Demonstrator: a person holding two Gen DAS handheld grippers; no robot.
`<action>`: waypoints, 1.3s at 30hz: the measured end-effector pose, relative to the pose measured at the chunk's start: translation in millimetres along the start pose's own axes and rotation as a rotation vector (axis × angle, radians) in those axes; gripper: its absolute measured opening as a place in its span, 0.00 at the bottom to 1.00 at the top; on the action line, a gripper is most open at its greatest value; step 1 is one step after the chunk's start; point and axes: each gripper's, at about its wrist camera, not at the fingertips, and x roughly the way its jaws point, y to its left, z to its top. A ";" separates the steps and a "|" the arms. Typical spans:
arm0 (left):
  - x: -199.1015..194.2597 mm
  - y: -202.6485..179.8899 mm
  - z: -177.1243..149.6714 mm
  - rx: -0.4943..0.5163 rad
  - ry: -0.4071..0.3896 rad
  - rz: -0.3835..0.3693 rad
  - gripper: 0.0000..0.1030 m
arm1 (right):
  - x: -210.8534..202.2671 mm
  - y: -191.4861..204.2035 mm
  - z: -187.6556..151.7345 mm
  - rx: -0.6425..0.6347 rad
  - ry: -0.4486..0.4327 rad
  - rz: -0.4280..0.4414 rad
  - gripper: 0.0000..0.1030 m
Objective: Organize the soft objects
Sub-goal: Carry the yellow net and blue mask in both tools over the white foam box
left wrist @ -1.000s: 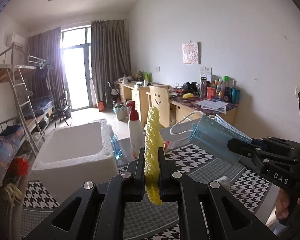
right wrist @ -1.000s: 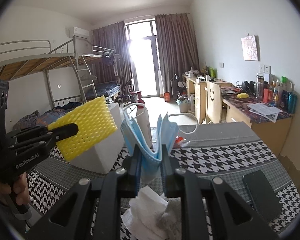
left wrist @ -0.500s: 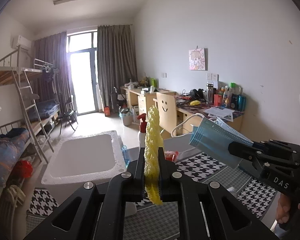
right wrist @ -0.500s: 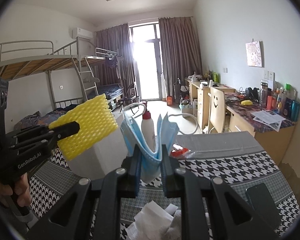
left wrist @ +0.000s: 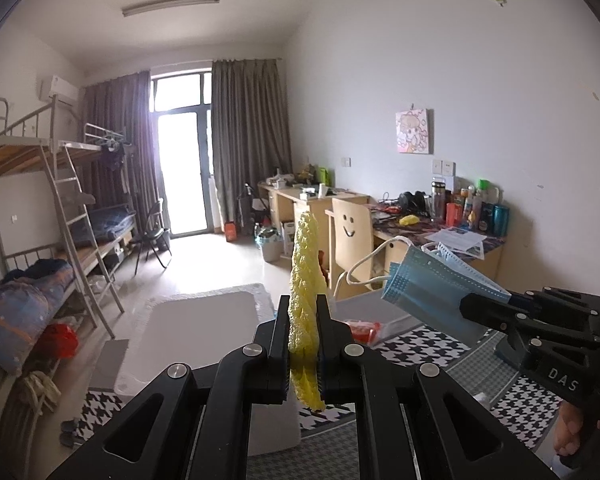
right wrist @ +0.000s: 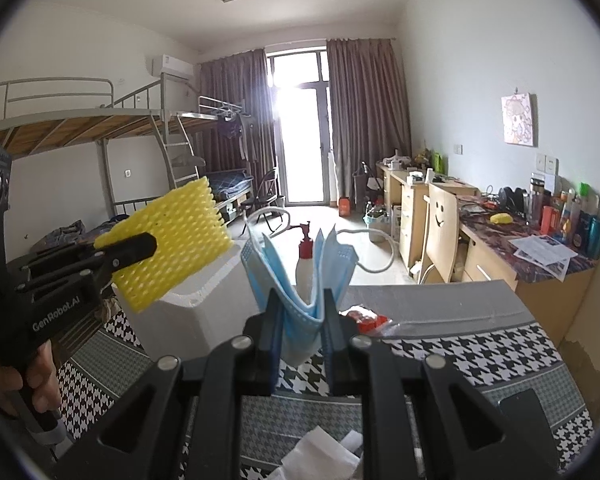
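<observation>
Both grippers are loaded and up in the air, so this looks like the carry step of the tidy-up: two soft things lifted off the bench (right wrist: 479,344), neither one set down yet.

Far left of the right wrist view, the left gripper (right wrist: 140,246) reaches in from the edge, a hand (right wrist: 32,376) wrapped round its grip. Its fingers are clamped on the near edge of the yellow foam (right wrist: 172,244), which sits mid-left in the frame, fanned out flat above the corner of the white box (right wrist: 180,312). In the left wrist view that same foam stands edge-on at centre frame, pinched tight with a tail poking out below the pads.

Centre of the right wrist view, the right gripper (right wrist: 301,320) has its fingers squeezed onto the fold of the blue mask (right wrist: 300,276). The two halves splay upward in a V and the white ear loops (right wrist: 373,252) trail off to the right. A pump bottle (right wrist: 305,260) shows through the gap behind it.

Right side, the checked bench runs away with a phone (right wrist: 539,412) at lower right.

Next move, as I judge it: both loads go over the open box at left and the fingers part there. The mask loops could snag on release.
</observation>
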 end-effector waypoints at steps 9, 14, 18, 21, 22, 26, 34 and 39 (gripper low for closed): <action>2.2 14.9 3.8 -0.024 -0.018 0.062 0.10 | 6.7 14.9 10.6 -0.041 -0.014 0.036 0.20; 4.0 22.3 2.4 -0.029 -0.009 0.096 0.10 | 16.4 20.8 14.8 -0.057 -0.016 0.033 0.20; 5.4 28.0 2.8 -0.036 -0.005 0.119 0.10 | 24.0 25.2 19.1 -0.072 -0.011 0.047 0.20; 7.6 32.5 3.0 -0.039 0.000 0.133 0.10 | 28.5 29.4 23.8 -0.079 -0.010 0.065 0.20; 8.3 33.9 3.2 -0.040 0.001 0.140 0.10 | 29.9 30.1 25.1 -0.081 -0.010 0.066 0.20; 10.0 39.7 4.7 -0.048 0.009 0.158 0.10 | 34.9 35.3 29.9 -0.091 -0.008 0.084 0.20; 17.5 53.7 4.4 -0.066 0.037 0.201 0.10 | 51.2 46.7 37.8 -0.103 0.012 0.114 0.20; 23.5 64.1 1.8 -0.080 0.052 0.229 0.10 | 60.0 51.8 40.4 -0.114 0.025 0.122 0.20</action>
